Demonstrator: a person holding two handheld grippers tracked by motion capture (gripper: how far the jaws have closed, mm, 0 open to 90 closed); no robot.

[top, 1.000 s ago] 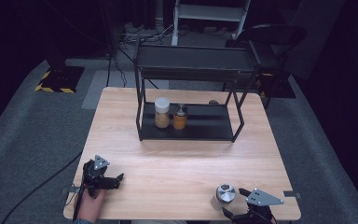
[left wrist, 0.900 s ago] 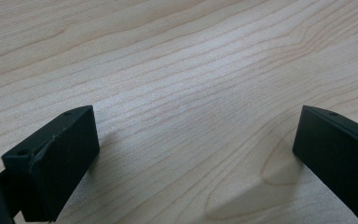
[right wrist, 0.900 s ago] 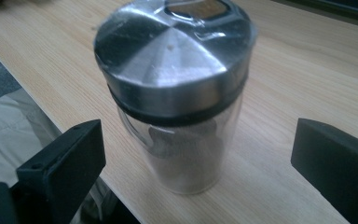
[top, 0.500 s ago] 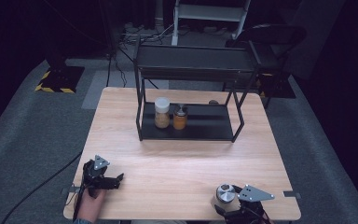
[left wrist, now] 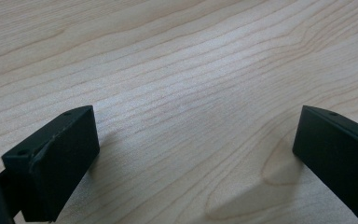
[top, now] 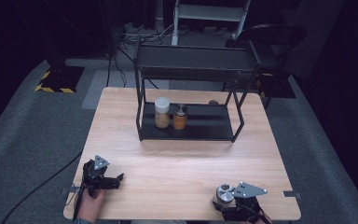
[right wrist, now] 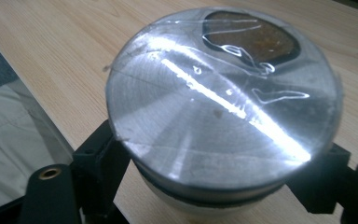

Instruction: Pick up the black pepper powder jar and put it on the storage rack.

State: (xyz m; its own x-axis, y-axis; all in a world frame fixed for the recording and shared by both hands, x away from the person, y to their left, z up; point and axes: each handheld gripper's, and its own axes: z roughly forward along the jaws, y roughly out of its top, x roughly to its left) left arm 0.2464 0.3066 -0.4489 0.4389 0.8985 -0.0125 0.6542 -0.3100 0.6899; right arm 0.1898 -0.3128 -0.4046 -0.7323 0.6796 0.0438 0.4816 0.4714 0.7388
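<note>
Metal-lidded jar (right wrist: 223, 116), lower right of the high view: right gripper (top: 230, 205) jaws have just been closing and now clamp it below the lid, having drawn in from beside it. Judged ready to lift toward the rack (top: 191, 93). Left gripper (top: 114, 179) released, idle on the wooden table (top: 177, 158). Room dark; grey carpet.

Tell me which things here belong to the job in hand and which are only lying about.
In the job:
- right gripper, its jaws just closed around the metal-lidded jar

Lying about:
- white-lidded jar and orange jar on the black rack
- left gripper, open
</note>
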